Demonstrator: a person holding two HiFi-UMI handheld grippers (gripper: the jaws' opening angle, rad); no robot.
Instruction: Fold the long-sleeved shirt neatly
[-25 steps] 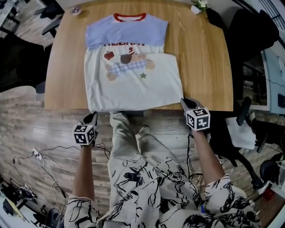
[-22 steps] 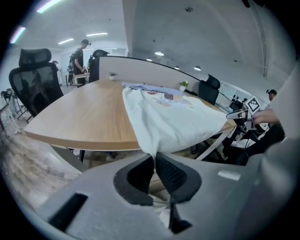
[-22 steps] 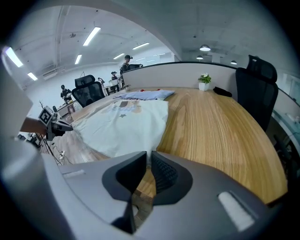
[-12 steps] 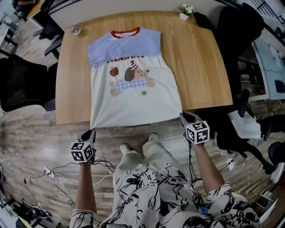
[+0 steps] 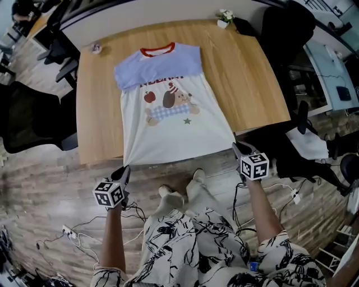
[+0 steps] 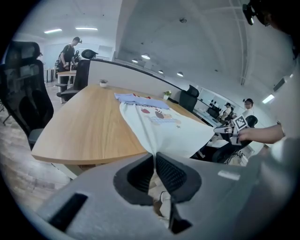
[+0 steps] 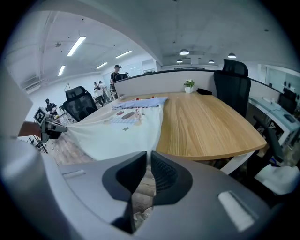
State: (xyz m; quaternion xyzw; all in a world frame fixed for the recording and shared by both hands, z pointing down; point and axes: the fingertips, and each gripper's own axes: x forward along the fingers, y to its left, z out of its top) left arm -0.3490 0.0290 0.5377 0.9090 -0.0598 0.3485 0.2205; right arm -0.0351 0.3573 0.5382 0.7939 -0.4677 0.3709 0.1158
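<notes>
The shirt (image 5: 168, 112) lies front up on the wooden table (image 5: 252, 78): white body, cartoon print, red collar, blue sleeves folded across the chest. Its hem is drawn taut past the table's near edge. My left gripper (image 5: 124, 171) is shut on the hem's left corner, and my right gripper (image 5: 235, 147) is shut on the right corner. In the left gripper view the cloth (image 6: 159, 126) runs into the closed jaws of the left gripper (image 6: 154, 157). The right gripper view shows the cloth (image 7: 122, 126) pinched the same way in the right gripper (image 7: 149, 157).
A small potted plant (image 5: 225, 17) stands at the table's far right corner and a small object (image 5: 96, 49) at the far left. Black office chairs (image 5: 28, 117) flank the table. Cables (image 5: 73, 230) lie on the floor by my left side.
Both grippers have drawn back from the table's near edge and risen, still holding the hem. The shirt's lower part has been pulled out straight and now hangs past the edge.
</notes>
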